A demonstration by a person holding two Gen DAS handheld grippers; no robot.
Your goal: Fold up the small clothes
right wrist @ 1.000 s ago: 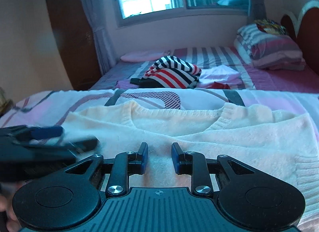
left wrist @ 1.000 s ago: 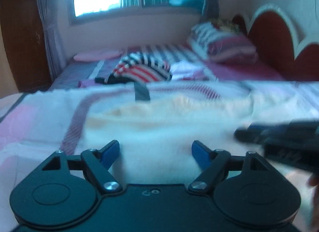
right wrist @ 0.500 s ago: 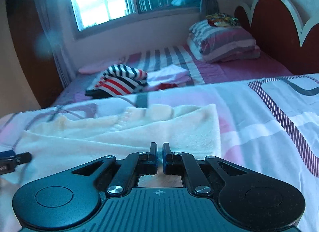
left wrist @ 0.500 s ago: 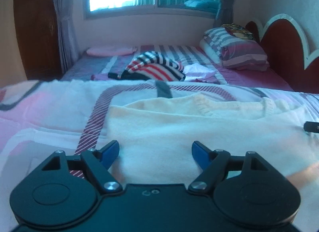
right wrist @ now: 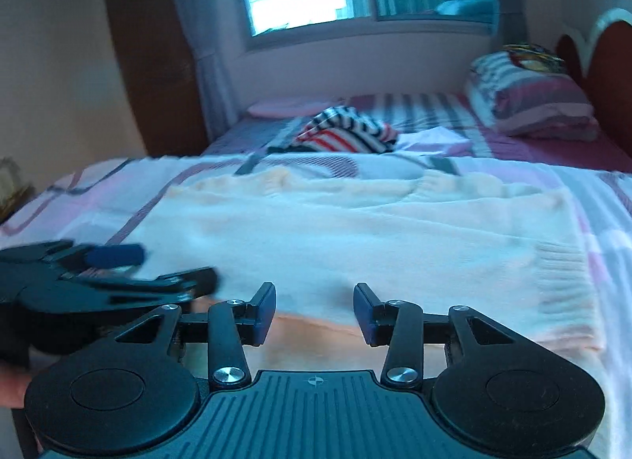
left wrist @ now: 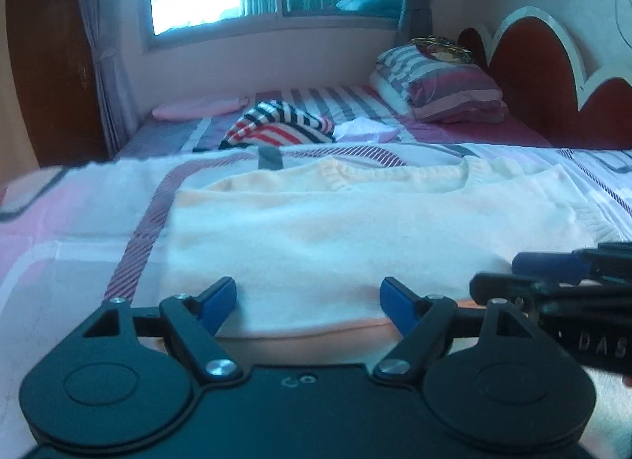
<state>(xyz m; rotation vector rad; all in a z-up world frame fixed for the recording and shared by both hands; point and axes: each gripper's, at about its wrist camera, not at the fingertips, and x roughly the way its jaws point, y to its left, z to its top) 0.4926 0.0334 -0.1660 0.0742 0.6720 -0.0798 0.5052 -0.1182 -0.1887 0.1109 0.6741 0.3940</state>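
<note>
The cream knit sweater (left wrist: 355,230) lay spread flat on the near part of the striped bedsheet (left wrist: 79,206), neckline toward the far side, its near hem just in front of both tools. Half a second before, the right gripper (right wrist: 315,311) had been pinched shut out by the sweater's right edge; now its jaws stood apart, holding nothing, and it had come back beside the left gripper (left wrist: 308,299) at the near hem. The left gripper's jaws were spread wide, as they had been all along, and empty. I judged that a side fold had just been released and the hem was next. A striped garment (left wrist: 276,123) and pillows (left wrist: 438,83) lay well beyond.
</note>
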